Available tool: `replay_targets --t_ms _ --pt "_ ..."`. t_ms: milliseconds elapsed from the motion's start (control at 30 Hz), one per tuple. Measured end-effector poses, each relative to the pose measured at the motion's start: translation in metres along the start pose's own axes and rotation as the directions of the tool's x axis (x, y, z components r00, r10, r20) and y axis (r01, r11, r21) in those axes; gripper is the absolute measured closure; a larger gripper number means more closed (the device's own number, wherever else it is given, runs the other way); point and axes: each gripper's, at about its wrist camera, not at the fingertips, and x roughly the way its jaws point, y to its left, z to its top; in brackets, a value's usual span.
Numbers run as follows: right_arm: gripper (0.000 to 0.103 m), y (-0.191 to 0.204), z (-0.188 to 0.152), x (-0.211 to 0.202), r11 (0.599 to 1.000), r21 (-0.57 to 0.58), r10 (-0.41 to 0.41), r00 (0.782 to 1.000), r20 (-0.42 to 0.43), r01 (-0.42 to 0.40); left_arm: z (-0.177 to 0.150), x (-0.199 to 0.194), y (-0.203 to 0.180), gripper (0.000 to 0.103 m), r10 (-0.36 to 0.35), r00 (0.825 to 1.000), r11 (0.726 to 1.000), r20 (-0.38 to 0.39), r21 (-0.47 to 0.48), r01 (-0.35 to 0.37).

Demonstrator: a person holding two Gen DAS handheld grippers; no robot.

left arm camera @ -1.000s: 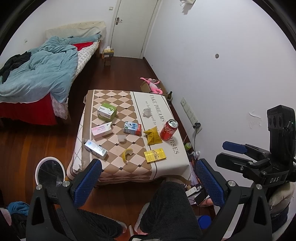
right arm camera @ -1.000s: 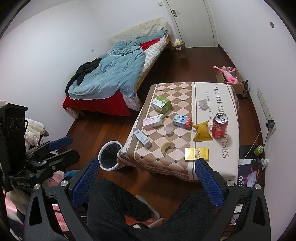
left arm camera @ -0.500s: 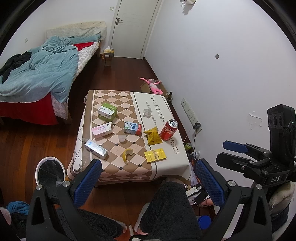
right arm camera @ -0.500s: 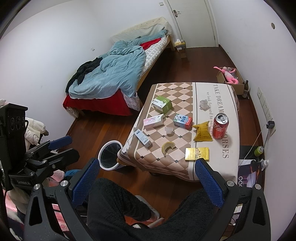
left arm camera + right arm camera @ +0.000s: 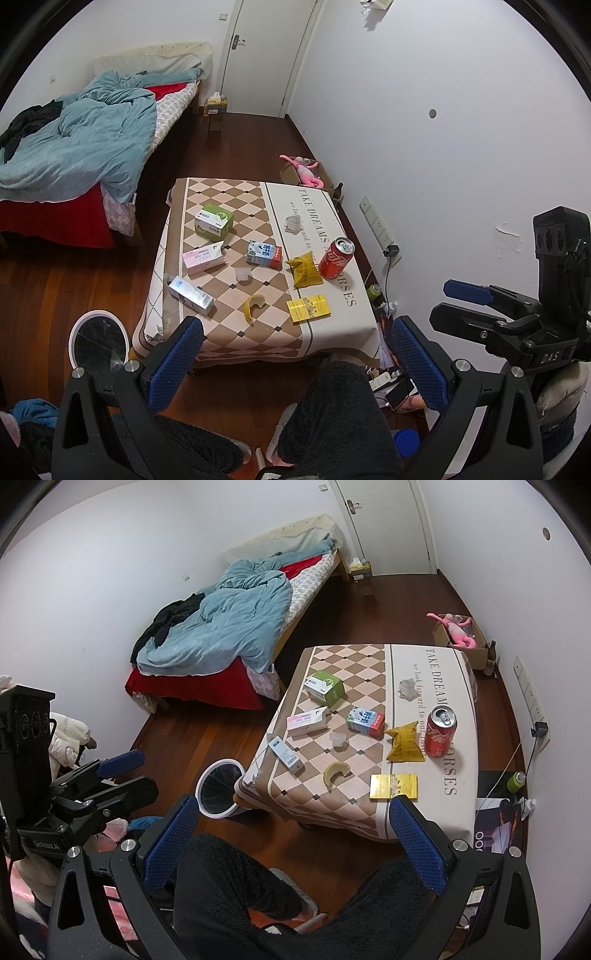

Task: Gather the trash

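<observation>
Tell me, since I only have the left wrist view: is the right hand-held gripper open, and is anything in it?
Observer: In the right wrist view, the right hand-held gripper is open. Its fingers are wide apart, with nothing between them.
Operator: What is out beyond my left hand-held gripper, on its outer side?
Observer: The right wrist view shows a heap of white fabric just past the left hand-held gripper, near the wall.
</observation>
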Motion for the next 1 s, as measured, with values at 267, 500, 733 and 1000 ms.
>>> replay_targets --t_ms 267,500,733,1000 --pt "0.0 -0.006 -0.005 0.006 0.996 0.081 -0.05 0.998 0.04 0.046 0.007 0.054 0.025 0.0 0.282 0.959 0.959 0.011 -0.036 -0.281" --pt "0.0 -0.072 0.001 0.062 0.938 0.275 -0.225 0.974 0.031 0.208 0.008 0.166 0.104 0.0 0.31 0.935 0.909 -0.172 -0.235 -0.345" --pt "0.0 -0.166 0.017 0.166 0.847 0.373 -0.382 0.922 -0.068 0.378 -0.012 0.276 0.173 0.001 0.241 0.898 0.812 -0.367 -0.431 -0.394" --pt "0.002 -0.232 0.017 0.25 0.788 0.453 -0.408 0.904 -0.125 0.418 -0.023 0.34 0.21 0.04 0.203 0.881 0.727 -0.426 -0.537 -0.427"
